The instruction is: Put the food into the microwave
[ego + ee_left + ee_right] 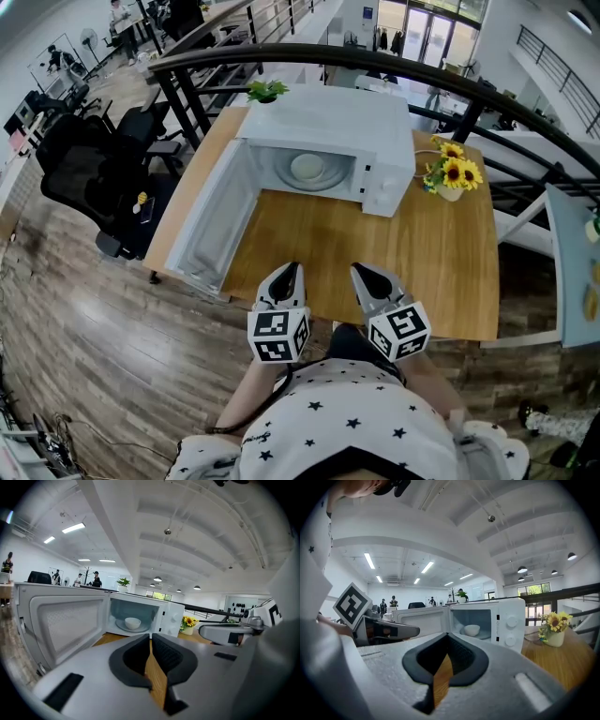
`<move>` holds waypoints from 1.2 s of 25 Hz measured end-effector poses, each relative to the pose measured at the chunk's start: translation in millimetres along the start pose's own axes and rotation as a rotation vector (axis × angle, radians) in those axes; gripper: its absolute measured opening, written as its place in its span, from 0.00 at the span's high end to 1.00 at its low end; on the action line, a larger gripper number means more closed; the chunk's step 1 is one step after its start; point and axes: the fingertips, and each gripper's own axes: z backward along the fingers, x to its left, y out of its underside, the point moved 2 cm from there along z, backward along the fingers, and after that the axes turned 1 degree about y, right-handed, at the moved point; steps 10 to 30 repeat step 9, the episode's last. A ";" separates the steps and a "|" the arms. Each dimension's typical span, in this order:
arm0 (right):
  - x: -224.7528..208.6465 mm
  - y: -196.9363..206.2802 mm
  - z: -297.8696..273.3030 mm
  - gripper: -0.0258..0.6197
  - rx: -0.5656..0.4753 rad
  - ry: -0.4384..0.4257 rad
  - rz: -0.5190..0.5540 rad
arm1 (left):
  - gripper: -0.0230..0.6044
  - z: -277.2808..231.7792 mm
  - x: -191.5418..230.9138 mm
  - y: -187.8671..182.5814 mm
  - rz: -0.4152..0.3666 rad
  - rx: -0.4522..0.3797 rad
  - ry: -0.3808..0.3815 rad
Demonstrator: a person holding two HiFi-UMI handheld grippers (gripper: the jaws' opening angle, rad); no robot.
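A white microwave (328,131) stands at the back of the wooden table (431,253), its door (220,220) swung wide open to the left. Inside, a white bowl (307,167) sits on the turntable; it also shows in the left gripper view (132,623) and the right gripper view (471,630). My left gripper (289,267) and right gripper (361,269) hover side by side over the table's front edge, pointing toward the microwave. Both are shut with nothing between their jaws: the left gripper (150,637) and the right gripper (447,637) show only the tabletop below the pads.
A pot of sunflowers (450,175) stands right of the microwave. A small green plant (266,91) sits at its back left corner. A dark railing (375,61) curves behind the table. Black office chairs (94,178) stand on the wood floor to the left.
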 end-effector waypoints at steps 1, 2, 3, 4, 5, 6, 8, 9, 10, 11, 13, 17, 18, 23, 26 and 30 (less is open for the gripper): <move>-0.2 0.0 -0.2 0.95 0.000 0.000 -0.001 | 0.93 -0.3 0.2 -0.2 -0.001 0.001 0.000; -0.6 0.0 -0.4 0.95 0.000 0.000 0.000 | 0.93 -0.7 0.3 -0.4 -0.002 0.001 0.000; -1.0 0.0 -0.6 0.95 0.001 0.000 0.000 | 0.93 -1.1 0.5 -0.6 -0.003 0.001 -0.001; -1.5 0.1 -0.7 0.95 0.002 0.001 0.000 | 0.93 -1.7 0.5 -0.8 -0.003 0.001 -0.001; -2.1 0.0 -0.8 0.95 0.002 0.001 0.001 | 0.93 -2.3 0.3 -0.9 -0.002 0.001 -0.001; -2.7 -0.1 -0.9 0.95 0.002 0.002 0.001 | 0.93 -2.9 0.2 -1.1 -0.001 0.001 -0.001; -3.5 -0.5 -1.4 0.95 0.002 0.002 0.000 | 0.93 -4.0 0.0 -1.7 0.000 0.000 -0.001; -3.8 -0.8 -1.7 0.95 0.002 0.003 -0.001 | 0.93 -4.5 0.0 -2.0 -0.001 0.000 -0.002; -3.8 -0.8 -1.7 0.95 0.002 0.003 -0.001 | 0.93 -4.5 0.0 -2.0 -0.001 0.000 -0.002; -3.8 -0.8 -1.7 0.95 0.002 0.003 -0.001 | 0.93 -4.5 0.0 -2.0 -0.001 0.000 -0.002; -3.8 -0.8 -1.7 0.95 0.002 0.003 -0.001 | 0.93 -4.5 0.0 -2.0 -0.001 0.000 -0.002; -3.8 -0.8 -1.7 0.95 0.002 0.003 -0.001 | 0.93 -4.5 0.0 -2.0 -0.001 0.000 -0.002; -3.8 -0.8 -1.7 0.95 0.002 0.003 -0.001 | 0.93 -4.5 0.0 -2.0 -0.001 0.000 -0.002; -3.8 -0.8 -1.7 0.95 0.002 0.003 -0.001 | 0.93 -4.5 0.0 -2.0 -0.001 0.000 -0.002; -3.8 -0.8 -1.7 0.95 0.002 0.003 -0.001 | 0.93 -4.5 0.0 -2.0 -0.001 0.000 -0.002; -3.8 -0.8 -1.7 0.95 0.002 0.003 -0.001 | 0.93 -4.5 0.0 -2.0 -0.001 0.000 -0.002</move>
